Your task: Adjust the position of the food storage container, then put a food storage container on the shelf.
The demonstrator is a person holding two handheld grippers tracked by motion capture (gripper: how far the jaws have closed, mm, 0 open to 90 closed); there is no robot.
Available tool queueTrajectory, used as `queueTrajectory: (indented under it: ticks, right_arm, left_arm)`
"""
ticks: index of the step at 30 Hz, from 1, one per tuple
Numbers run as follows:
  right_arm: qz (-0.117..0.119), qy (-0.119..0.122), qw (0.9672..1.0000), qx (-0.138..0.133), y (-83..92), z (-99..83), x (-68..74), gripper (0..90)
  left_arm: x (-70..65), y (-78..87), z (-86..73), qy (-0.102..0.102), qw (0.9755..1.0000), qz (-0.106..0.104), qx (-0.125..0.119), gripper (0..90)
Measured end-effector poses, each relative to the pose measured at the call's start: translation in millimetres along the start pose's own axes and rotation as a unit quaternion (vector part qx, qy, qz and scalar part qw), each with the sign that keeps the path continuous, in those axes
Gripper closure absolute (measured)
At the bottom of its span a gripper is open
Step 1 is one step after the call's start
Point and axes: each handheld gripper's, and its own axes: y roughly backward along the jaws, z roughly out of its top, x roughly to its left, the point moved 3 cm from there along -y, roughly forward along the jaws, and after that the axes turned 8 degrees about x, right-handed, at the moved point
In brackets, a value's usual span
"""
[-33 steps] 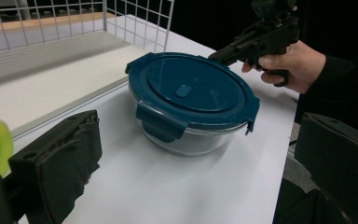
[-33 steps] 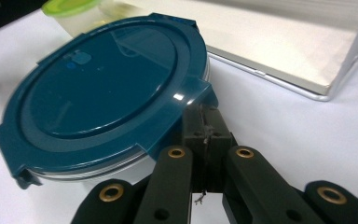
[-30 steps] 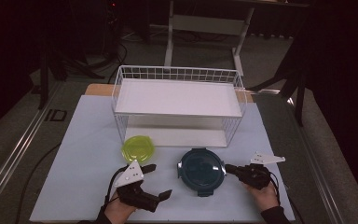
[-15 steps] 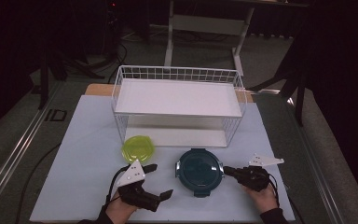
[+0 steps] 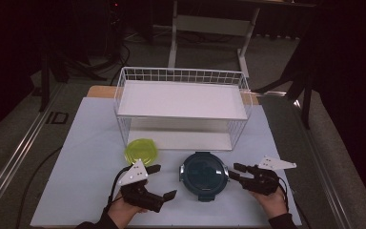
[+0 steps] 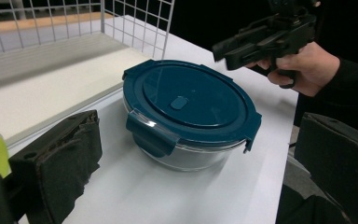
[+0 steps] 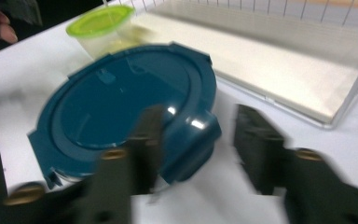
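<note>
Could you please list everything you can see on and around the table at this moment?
Round container: one, clear bowl with a dark blue clip lid, near edge of the table, between the two grippers.
Small tub: one, yellow-green lid, left of the round container, in front of the rack.
Wire rack: one, white, two shelves, middle of the table, nothing on it.
Table: one, pale top.
Frame on the floor: one, pale, behind the table.
Left gripper: one, black, jaws wide open, holding nothing, beside the round container.
Right gripper: one, black, jaws have just been opening, a lid clip between them.
Hands: two, at the near edge, one on each gripper.
</note>
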Motion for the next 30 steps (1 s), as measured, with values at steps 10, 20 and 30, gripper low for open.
queueTrajectory:
  ticks: [10, 20, 30]
  right_arm:
    - [-0.033, 0.039, 0.9983, -0.027, 15.1, 15.5, 20.5, 14.1]
    - [-0.042, 0.028, 0.9981, -0.036, 19.5, 24.9, 35.1, 20.3]
    - [-0.032, 0.004, 0.9991, -0.028, 19.0, 22.4, 34.2, 13.7]
  left_arm:
    - [-0.9, -11.1, 27.7, 0.033, 0.9979, -0.036, 0.043, 0.6]
    - [11.2, -34.8, 40.3, 0.092, 0.9906, -0.047, 0.089, 1.0]
    - [32.3, -57.0, 24.5, 0.213, 0.9617, -0.061, 0.161, 10.1]
